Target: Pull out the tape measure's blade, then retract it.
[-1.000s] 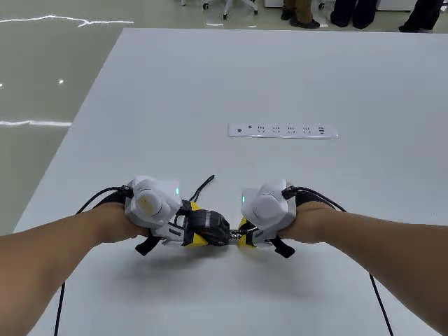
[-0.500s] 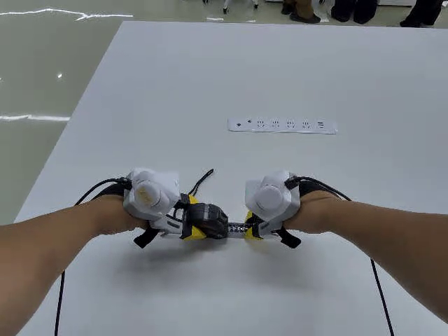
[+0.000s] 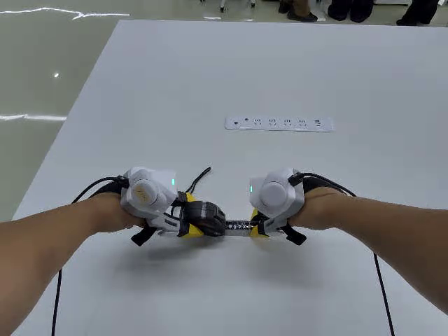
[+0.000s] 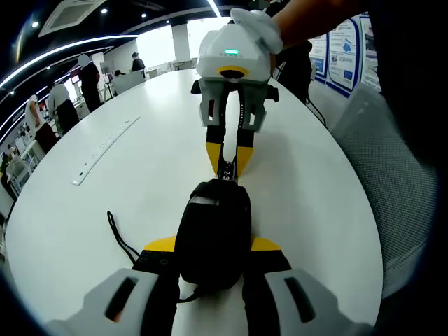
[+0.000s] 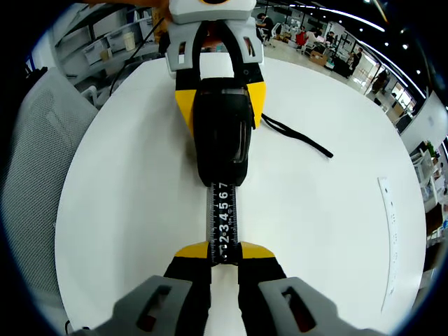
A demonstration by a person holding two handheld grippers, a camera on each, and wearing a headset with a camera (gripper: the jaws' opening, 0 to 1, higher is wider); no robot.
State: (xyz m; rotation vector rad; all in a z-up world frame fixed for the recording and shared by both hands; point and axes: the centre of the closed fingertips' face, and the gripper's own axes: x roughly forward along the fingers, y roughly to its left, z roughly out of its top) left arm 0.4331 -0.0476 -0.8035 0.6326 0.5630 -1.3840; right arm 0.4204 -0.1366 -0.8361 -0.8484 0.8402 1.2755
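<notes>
A black tape measure [image 3: 204,218] [image 4: 212,233] [image 5: 222,133] lies low over the white table, with my left gripper [image 3: 184,222] [image 4: 210,246] shut on its case. A short length of numbered blade [image 3: 239,225] [image 5: 223,218] [image 4: 226,168] runs from the case to my right gripper [image 3: 255,228] [image 5: 223,253], which is shut on the blade's end. The two grippers face each other, a few centimetres apart. The tape's black wrist strap [image 3: 199,180] [image 5: 297,137] [image 4: 117,236] trails on the table behind the case.
A white power strip [image 3: 278,124] [image 4: 103,148] [image 5: 389,238] lies flat further out on the table [image 3: 245,63]. Black cables [image 3: 84,194] run from both grippers back along the person's forearms. The table's left edge [image 3: 59,140] drops to a glossy floor. People stand in the room beyond.
The right gripper has drawn away to the right from the case, and a short stretch of blade now shows between the two grippers. The left gripper has held the case nearly still.
</notes>
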